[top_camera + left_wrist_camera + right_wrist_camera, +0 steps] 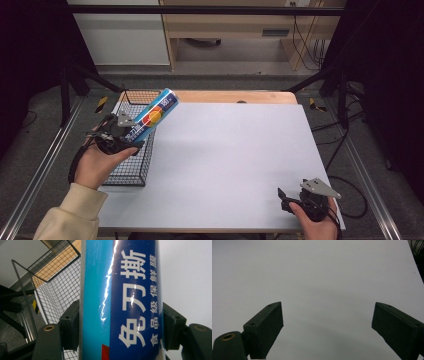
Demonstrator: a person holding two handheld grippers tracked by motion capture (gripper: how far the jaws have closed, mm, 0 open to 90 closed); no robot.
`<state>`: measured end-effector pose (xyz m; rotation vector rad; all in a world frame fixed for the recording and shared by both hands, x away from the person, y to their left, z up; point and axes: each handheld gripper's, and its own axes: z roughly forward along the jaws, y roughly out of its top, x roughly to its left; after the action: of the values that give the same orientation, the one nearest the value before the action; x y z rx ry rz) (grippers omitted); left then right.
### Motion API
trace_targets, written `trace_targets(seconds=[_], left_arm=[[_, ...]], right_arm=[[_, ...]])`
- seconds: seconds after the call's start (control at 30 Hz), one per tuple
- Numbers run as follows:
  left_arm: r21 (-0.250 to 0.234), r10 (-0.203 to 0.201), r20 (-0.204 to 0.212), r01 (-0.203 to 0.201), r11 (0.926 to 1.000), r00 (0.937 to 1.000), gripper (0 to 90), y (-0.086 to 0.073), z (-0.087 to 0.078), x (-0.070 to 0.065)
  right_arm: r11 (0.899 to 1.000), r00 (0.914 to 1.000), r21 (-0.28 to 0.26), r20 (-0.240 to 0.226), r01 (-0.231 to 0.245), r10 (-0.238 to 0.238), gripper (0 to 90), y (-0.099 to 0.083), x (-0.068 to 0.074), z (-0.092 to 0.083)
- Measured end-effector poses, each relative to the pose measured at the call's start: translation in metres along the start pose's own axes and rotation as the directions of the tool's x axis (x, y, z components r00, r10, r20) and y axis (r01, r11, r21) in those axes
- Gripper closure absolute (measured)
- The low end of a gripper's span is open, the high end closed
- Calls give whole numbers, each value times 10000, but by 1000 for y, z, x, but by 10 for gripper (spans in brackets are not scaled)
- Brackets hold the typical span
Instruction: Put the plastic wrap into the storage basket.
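A long blue box of cling film [152, 117], with white Chinese lettering and an orange-red picture, is held tilted over the black wire basket [131, 172] at the table's left edge. My left gripper [134, 137] is shut on its lower part. In the left gripper view both black pads [72, 326] press on the sides of the box [120, 300]. My right gripper [284, 199] rests near the table's front right corner, its jaws wide apart [327, 327] over the bare white surface with nothing between them.
The white tabletop [235, 155] has a strip of wood at its far edge. The wire basket [57, 292] stands on its left side, with dark metal frame rails left and right of the table. Wooden furniture and cables stand on the floor beyond.
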<state>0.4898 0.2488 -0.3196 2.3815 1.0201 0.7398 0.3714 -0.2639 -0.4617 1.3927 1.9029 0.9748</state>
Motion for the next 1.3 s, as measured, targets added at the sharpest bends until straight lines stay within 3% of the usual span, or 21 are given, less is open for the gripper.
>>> trace_targets(seconds=[0.1,0.2,0.47,0.63,0.67,0.87,1.17,1.3], left_arm=[[23,-65,-63,65,10000,10000,318,-2,0,1],[168,-84,-456,92,9998,9989,318,-3,0,1],[285,-247,-964,276,9992,9950,318,-1,-2,-3],[718,-345,-1548,460,9964,9873,318,1,-1,-5],[1018,-296,-1868,493,9936,9820,318,1,0,-7],[1366,-155,-2345,487,9894,9720,318,0,3,-9],[1806,-67,-2611,557,9820,9653,318,0,8,-8],[2106,-160,-2674,746,9747,9635,318,-3,11,-5]], right_arm=[[10000,10000,-20,39,-42,42,100,1,1,1],[10000,9999,-60,134,57,-56,100,3,3,2],[9998,9999,-173,-13,137,-137,100,4,4,1],[9997,9999,-230,-96,78,-81,100,4,4,0],[9997,9999,-249,-107,88,-90,100,4,5,0],[9994,9998,-309,-103,136,-139,103,5,6,-1],[9994,9999,-322,-90,109,-112,103,5,5,-1],[9993,9998,-347,-99,148,-152,103,5,5,-1]])
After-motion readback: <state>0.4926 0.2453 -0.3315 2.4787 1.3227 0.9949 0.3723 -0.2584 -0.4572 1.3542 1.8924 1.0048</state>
